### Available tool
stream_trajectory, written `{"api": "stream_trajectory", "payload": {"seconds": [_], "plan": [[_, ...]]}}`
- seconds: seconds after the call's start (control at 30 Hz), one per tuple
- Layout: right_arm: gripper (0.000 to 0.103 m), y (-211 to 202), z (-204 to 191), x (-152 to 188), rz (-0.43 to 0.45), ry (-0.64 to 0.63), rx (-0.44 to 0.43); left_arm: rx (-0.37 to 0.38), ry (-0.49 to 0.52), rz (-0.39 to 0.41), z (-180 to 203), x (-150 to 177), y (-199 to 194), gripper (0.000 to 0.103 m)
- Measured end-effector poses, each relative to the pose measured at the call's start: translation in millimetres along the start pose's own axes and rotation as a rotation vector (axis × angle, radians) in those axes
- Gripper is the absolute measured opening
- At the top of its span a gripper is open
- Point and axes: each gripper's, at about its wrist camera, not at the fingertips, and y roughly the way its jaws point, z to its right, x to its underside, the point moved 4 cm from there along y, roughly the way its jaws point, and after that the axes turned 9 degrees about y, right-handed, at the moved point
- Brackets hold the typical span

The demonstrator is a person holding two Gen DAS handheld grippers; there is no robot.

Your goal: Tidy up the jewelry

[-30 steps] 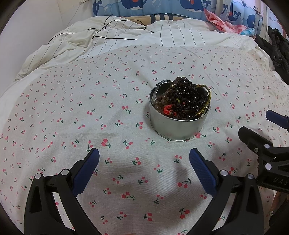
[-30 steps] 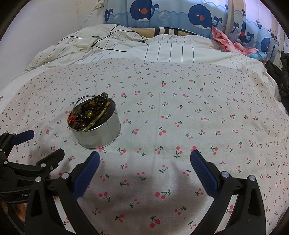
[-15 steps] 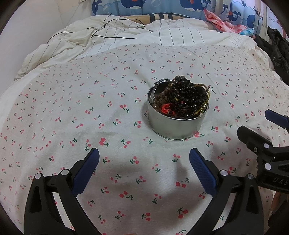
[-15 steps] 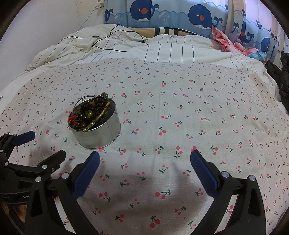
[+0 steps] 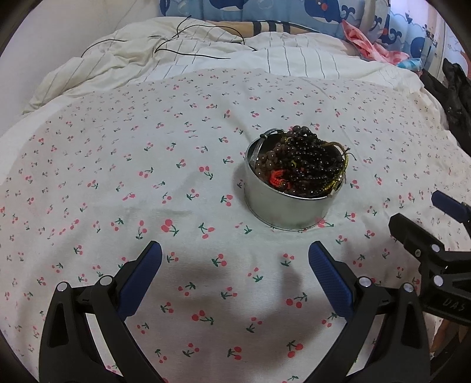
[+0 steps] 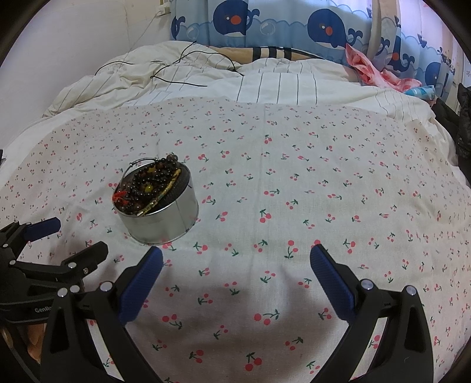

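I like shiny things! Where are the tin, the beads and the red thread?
tin (image 5: 290, 210): left wrist view, front wall.
beads (image 5: 306, 159): left wrist view, top of pile.
red thread (image 5: 276, 178): left wrist view, its knot.

A cherry-print sheet (image 6: 294, 182) covers the bed; far off lie a striped duvet (image 6: 279, 85), black cable (image 6: 176, 63) and whale curtain (image 6: 279, 26).

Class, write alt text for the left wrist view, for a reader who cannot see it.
A round metal tin heaped with dark bead bracelets stands on a cherry-print bedsheet, just ahead of the open, empty left gripper. The right gripper, also open, shows at the right edge, and a striped duvet lies behind.
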Motion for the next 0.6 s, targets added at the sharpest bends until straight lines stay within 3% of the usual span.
{"api": "stream_trajectory", "payload": {"seconds": [0.6], "plan": [[0.096,0.8,0.8,1.1,0.000,0.002,0.000,0.012,0.007,-0.019,3.5,1.3,2.9,0.096]]}}
